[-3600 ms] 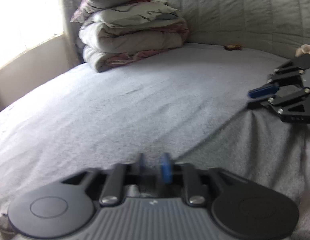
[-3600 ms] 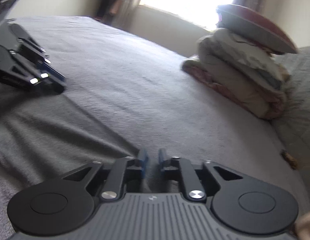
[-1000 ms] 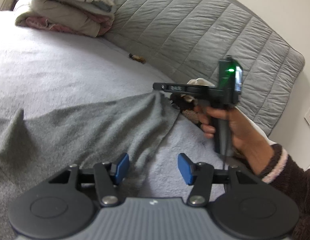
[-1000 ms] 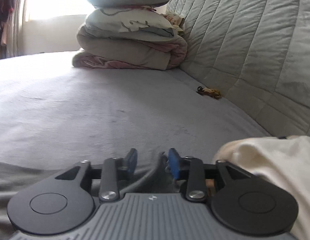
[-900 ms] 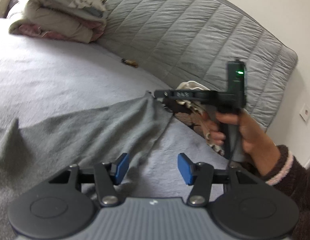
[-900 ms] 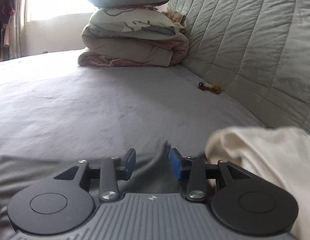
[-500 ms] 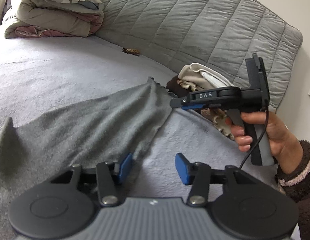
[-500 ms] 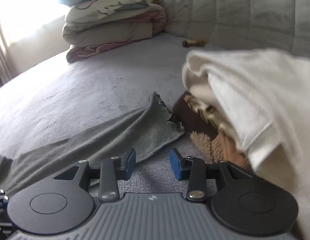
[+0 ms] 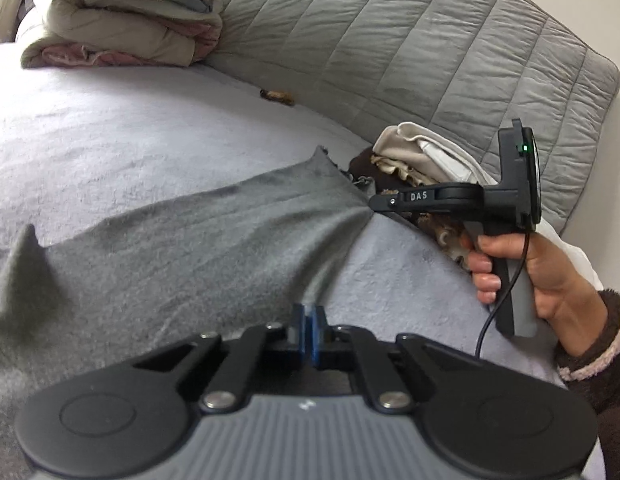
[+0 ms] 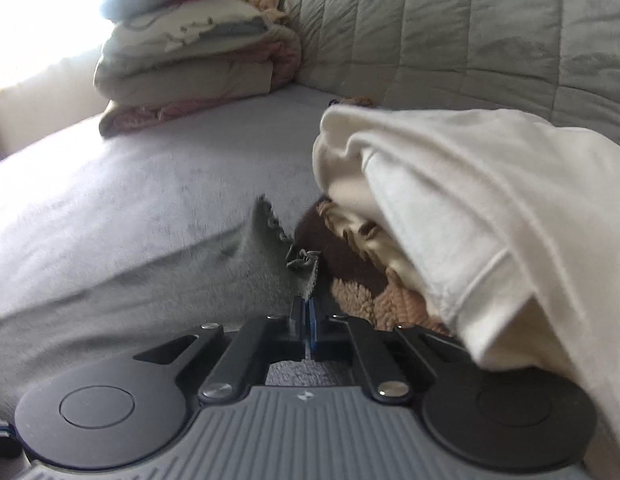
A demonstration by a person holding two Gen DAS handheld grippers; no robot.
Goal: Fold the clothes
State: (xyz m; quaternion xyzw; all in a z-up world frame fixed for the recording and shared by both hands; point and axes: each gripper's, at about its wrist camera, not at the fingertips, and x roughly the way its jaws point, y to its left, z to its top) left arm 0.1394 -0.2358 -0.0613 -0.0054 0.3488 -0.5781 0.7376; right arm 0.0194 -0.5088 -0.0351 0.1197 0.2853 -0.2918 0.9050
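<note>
A grey cloth (image 9: 182,236) lies spread over the pale bed sheet (image 9: 110,128), with one corner peaked up at the far left. In the left wrist view, my left gripper (image 9: 308,320) is shut on the cloth's near edge, a fold running up from its blue pads. My right gripper (image 9: 374,202), held by a hand (image 9: 509,256), pinches the cloth's right edge, and the fabric puckers toward it. In the right wrist view, my right gripper (image 10: 306,314) is shut on the frayed end of the grey cloth (image 10: 170,276).
A heap of cream and brown clothes (image 9: 413,152) lies right beside the cloth's end; it fills the right of the right wrist view (image 10: 469,208). Folded bedding (image 9: 122,24) is stacked at the back left. A quilted headboard (image 9: 389,48) runs behind. A small brown item (image 9: 278,97) lies by it.
Both grippers were open half a second ago and have now shut on the grey cloth. The right gripper came down to the cloth's edge beside the clothes heap.
</note>
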